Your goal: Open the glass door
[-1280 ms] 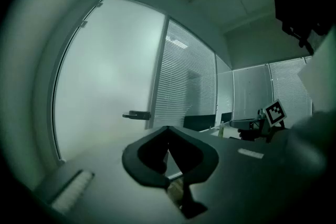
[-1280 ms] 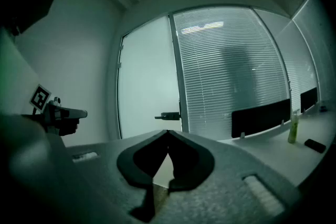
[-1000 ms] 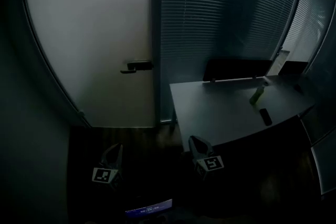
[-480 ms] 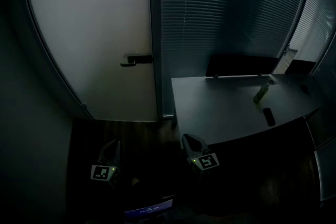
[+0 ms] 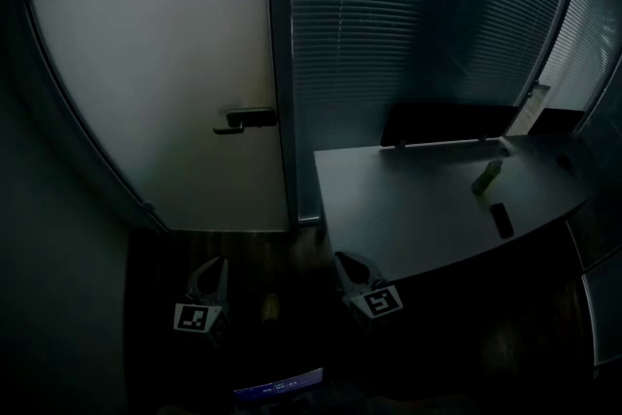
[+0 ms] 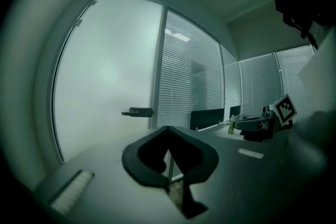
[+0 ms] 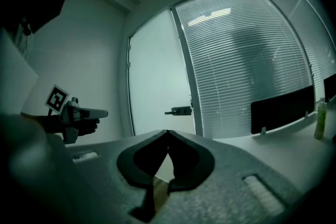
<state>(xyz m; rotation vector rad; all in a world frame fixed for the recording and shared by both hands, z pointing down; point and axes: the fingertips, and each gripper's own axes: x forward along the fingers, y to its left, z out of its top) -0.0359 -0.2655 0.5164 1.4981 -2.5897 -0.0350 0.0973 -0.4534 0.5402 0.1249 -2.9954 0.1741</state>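
The frosted glass door (image 5: 165, 63) stands closed at the left, with a dark lever handle (image 5: 243, 120) at its right edge. Both grippers hang low over the dark floor, well short of the door. My left gripper (image 5: 216, 263) is shut and holds nothing; its jaws (image 6: 168, 127) meet at the tips, and the handle (image 6: 137, 112) lies ahead, slightly left. My right gripper (image 5: 342, 259) is also shut and holds nothing; its tips (image 7: 168, 132) touch, and the handle (image 7: 178, 111) lies straight ahead, far off. Each gripper shows in the other's view, the right gripper (image 6: 260, 124) and the left gripper (image 7: 79, 114).
A glass wall with closed blinds (image 5: 418, 24) runs right of the door. A grey desk (image 5: 408, 199) stands close to my right gripper, bearing a green bottle (image 5: 486, 177), a small black device (image 5: 501, 219) and a dark panel (image 5: 447, 123). A plain wall (image 5: 58, 238) closes the left side.
Both grippers have edged forward toward the door and stay shut. The view has shifted slightly, and a shoe tip now shows on the floor between them.
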